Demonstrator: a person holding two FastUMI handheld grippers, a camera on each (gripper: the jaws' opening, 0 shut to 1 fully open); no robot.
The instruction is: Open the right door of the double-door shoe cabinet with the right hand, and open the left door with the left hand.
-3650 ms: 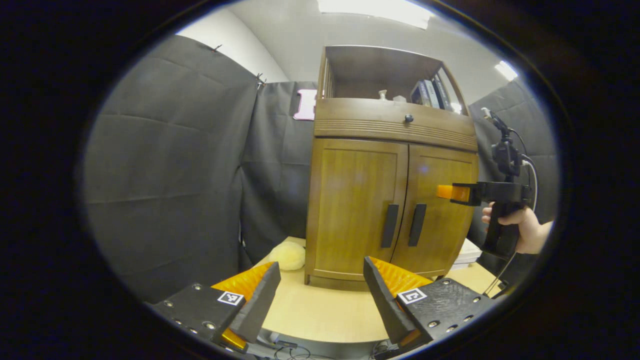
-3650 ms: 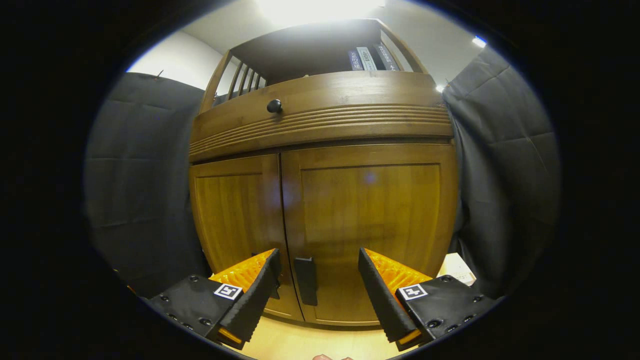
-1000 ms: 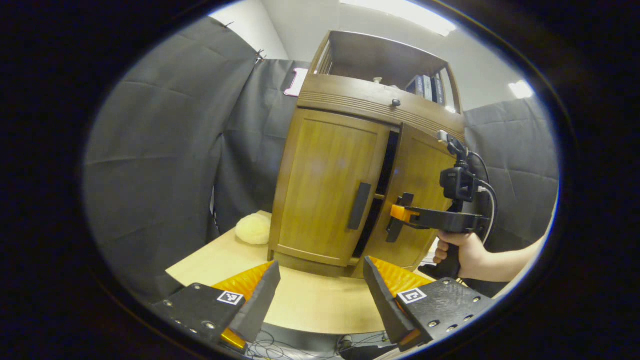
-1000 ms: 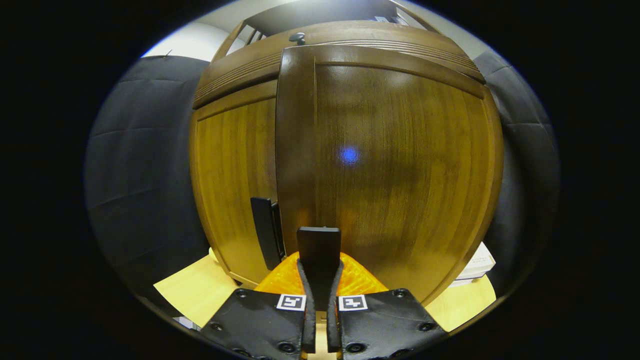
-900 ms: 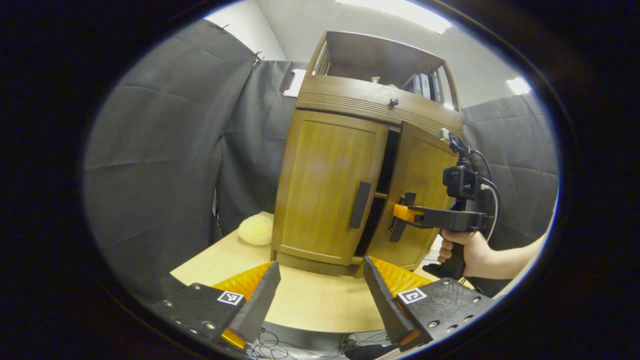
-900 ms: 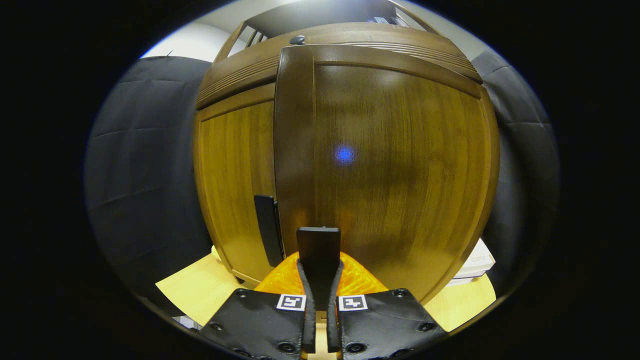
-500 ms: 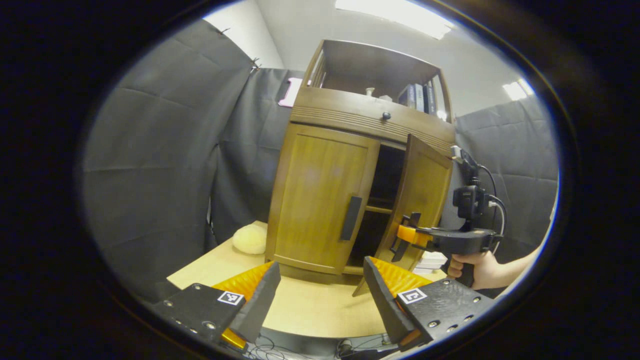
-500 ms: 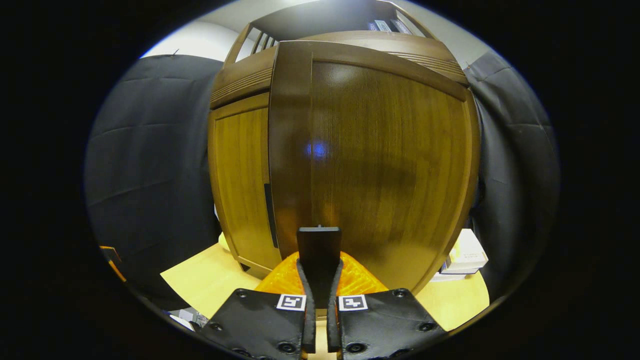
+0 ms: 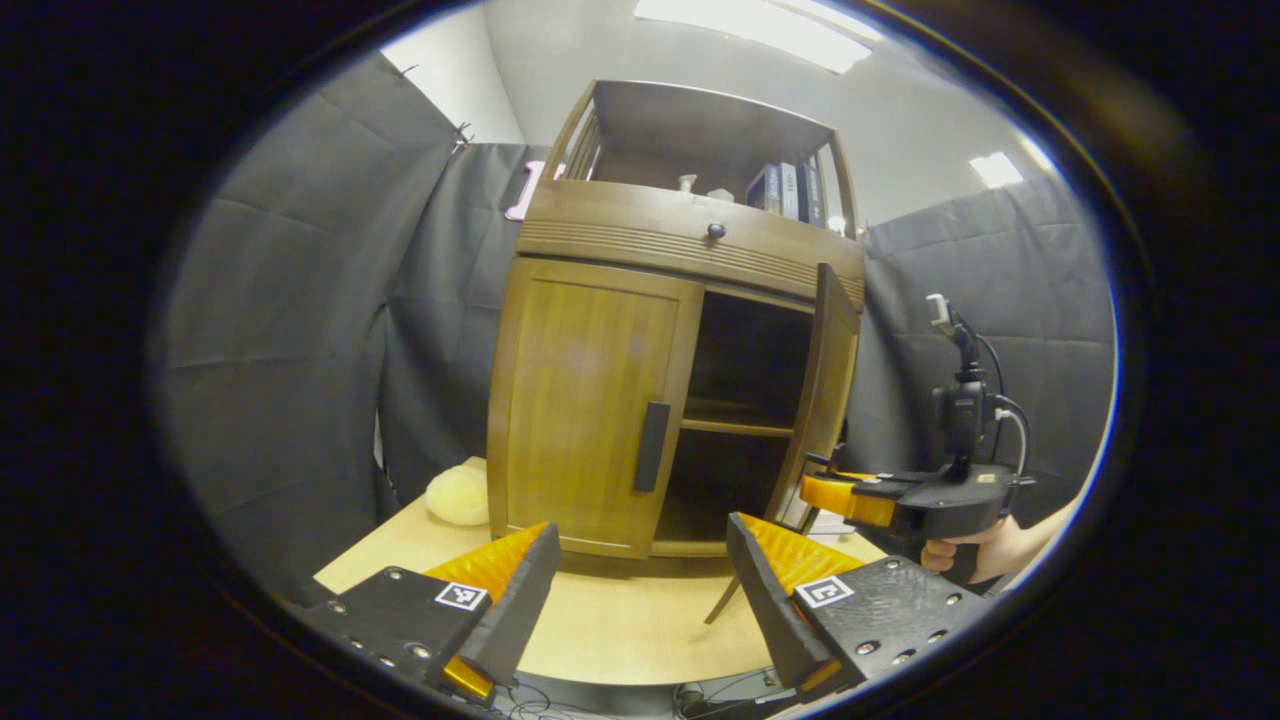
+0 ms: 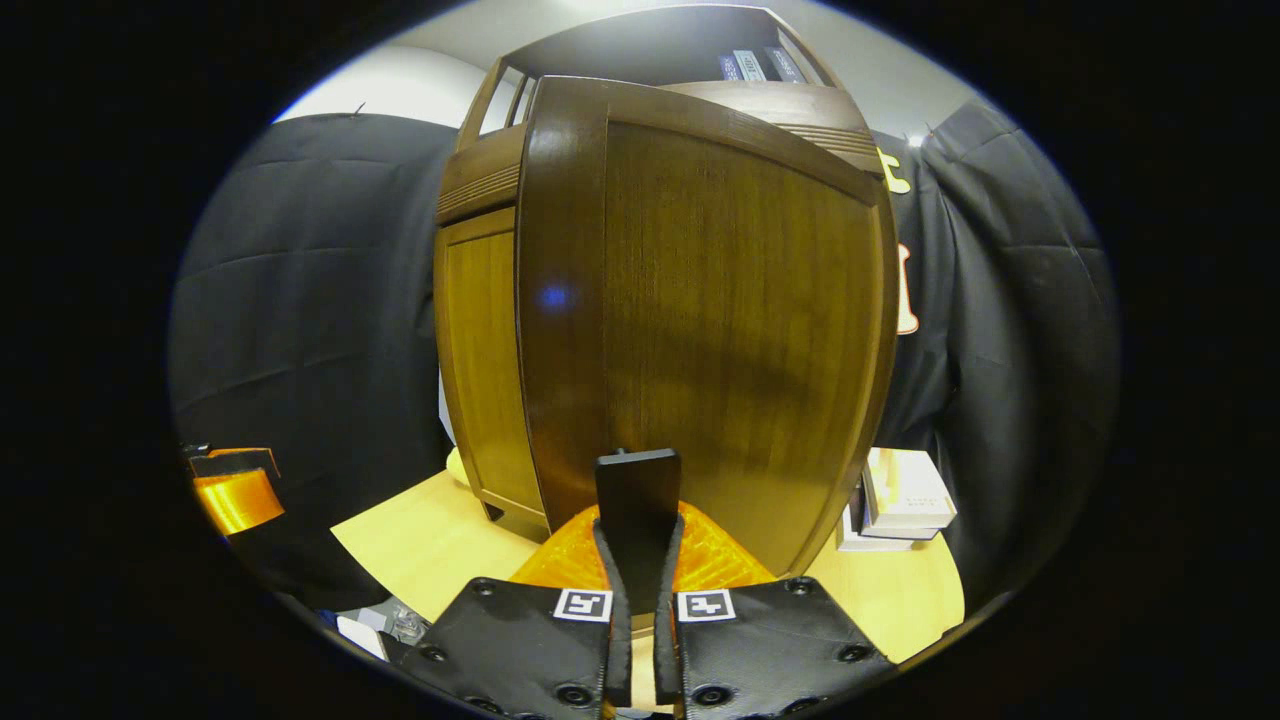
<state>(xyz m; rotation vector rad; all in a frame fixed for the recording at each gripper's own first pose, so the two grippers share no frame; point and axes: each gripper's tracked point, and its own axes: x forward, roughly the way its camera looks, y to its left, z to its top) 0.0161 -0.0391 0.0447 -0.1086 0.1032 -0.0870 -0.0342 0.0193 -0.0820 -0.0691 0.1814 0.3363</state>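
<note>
The wooden shoe cabinet (image 9: 640, 250) stands on a light table. Its left door (image 9: 585, 400) is closed, with a dark vertical handle (image 9: 651, 446). The right door (image 9: 828, 385) is swung wide and seen almost edge-on, baring a dark inside with a shelf (image 9: 735, 426). In the right gripper view the right door (image 10: 720, 300) stands close in front, and my right gripper (image 10: 638, 545) is shut on its dark handle (image 10: 637, 485). From the left gripper view, the right gripper (image 9: 835, 492) sits at the door's lower edge, held by a hand (image 9: 985, 552). My left gripper (image 9: 640, 570) is open above the table, short of the left door.
A pale yellow soft lump (image 9: 458, 497) lies on the table (image 9: 620, 625) left of the cabinet. White boxes (image 10: 905, 495) are stacked to the cabinet's right. Books (image 9: 790, 190) stand on the top shelf above a drawer knob (image 9: 716, 231). Cables hang below the table's front edge.
The right door has swung from slightly ajar to wide open, pulled by the right gripper shut on its handle. The left gripper has stayed open and drifted a little closer.
</note>
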